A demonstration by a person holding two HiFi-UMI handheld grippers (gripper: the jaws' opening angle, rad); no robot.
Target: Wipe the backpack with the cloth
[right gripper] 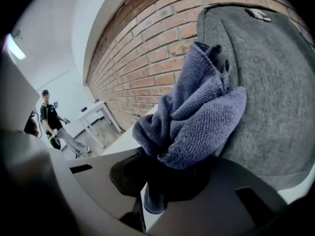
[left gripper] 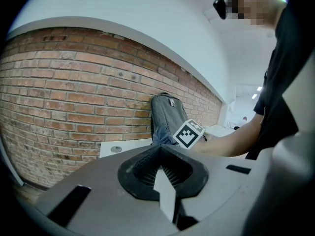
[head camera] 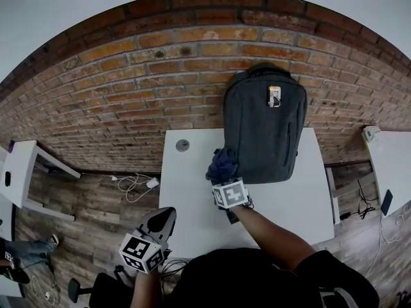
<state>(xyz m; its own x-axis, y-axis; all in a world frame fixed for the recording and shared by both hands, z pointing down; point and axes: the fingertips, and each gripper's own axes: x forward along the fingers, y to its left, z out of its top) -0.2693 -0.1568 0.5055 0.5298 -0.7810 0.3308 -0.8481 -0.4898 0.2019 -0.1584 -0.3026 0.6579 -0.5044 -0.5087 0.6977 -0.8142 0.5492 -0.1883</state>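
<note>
My right gripper (head camera: 224,177) is clamped on the cloth (head camera: 222,164), a dark blue terry rag. In the right gripper view the rag's lower end is pinched between the jaws and the rest bunches up above them in thick folds. The bunched part lies against the lower left of the backpack (head camera: 266,133), touching its grey fabric near the side edge.

The backpack stands upright at the back of the white table (head camera: 192,210), with its rear against the brick wall (head camera: 128,95). A small tag (head camera: 274,96) sits high on its front panel, and a short zip runs down the right half.

My left gripper (head camera: 159,220) hangs off the table's near left corner, over the wooden floor (head camera: 83,204), well apart from the backpack. In the left gripper view its ridged pads (left gripper: 170,171) meet with nothing between them.

A round grommet (head camera: 182,145) sits in the tabletop near the wall, left of the backpack. White cables (head camera: 131,183) lie on the floor by the wall
</note>
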